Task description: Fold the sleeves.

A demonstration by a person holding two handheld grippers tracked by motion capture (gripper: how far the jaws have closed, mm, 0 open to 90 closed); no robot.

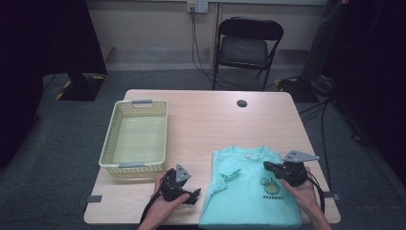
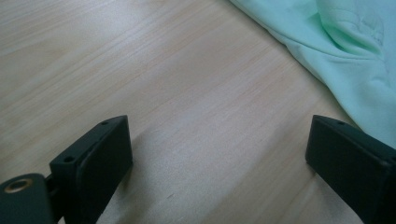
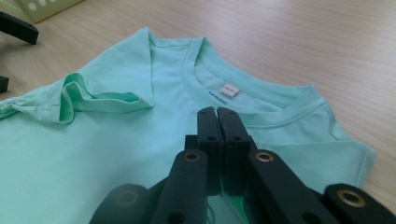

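A pale yellow basket [image 1: 135,136] sits at nine o'clock on the wooden counter [image 1: 215,115]. The left tongs [image 1: 193,195] hover wide apart over bare wood, holding nothing, likely ready to grasp. At five o'clock lies a mint T-shirt [image 1: 249,191]; the right tongs [image 1: 266,166] are pressed together, empty, above it. A black folding chair [image 1: 247,45] stands at twelve o'clock.

Overhead light fell evenly on the table [image 1: 201,124]; room corners were dark and the high view was soft. A soft shadow lay beside the blurred left gripper [image 2: 219,154] jaws.
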